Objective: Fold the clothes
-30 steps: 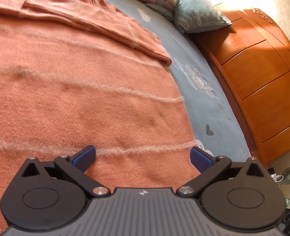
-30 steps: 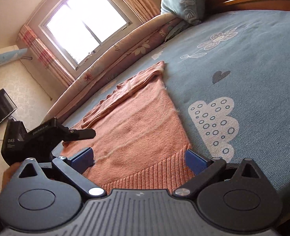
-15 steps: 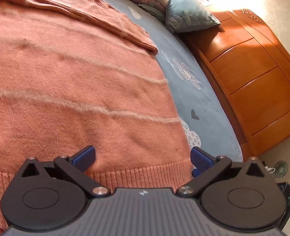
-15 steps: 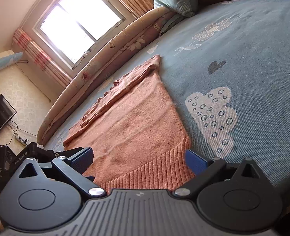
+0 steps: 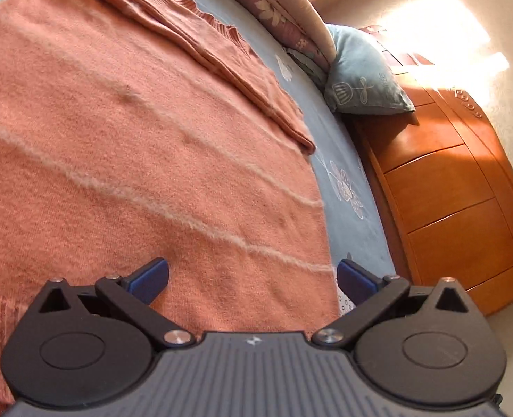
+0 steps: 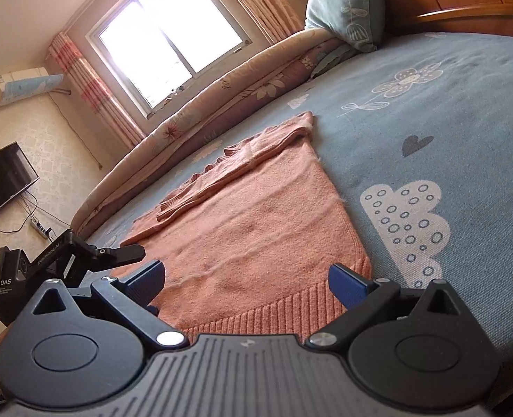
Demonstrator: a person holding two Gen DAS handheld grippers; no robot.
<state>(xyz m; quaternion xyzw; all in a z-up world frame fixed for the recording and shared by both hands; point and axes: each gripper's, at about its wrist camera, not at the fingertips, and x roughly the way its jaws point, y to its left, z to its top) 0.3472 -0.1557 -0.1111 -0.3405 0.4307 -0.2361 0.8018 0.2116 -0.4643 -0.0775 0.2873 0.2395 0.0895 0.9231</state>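
Bright daylight, blown-out window (image 6: 173,38), sun patch on wall, fisheye-curved edges, sharp focus

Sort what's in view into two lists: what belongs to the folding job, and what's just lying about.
Belongs to the job:
sweater, spread flat on the bed, sleeves folded across its top
left gripper, open, over the sweater
right gripper, open, over the ribbed hem

Just lying about:
bed sheet
pillow
quilt
headboard
TV
air conditioner

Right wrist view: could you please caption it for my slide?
Open right gripper hovers over ribbed hem of orange sweater on blue bedspread.
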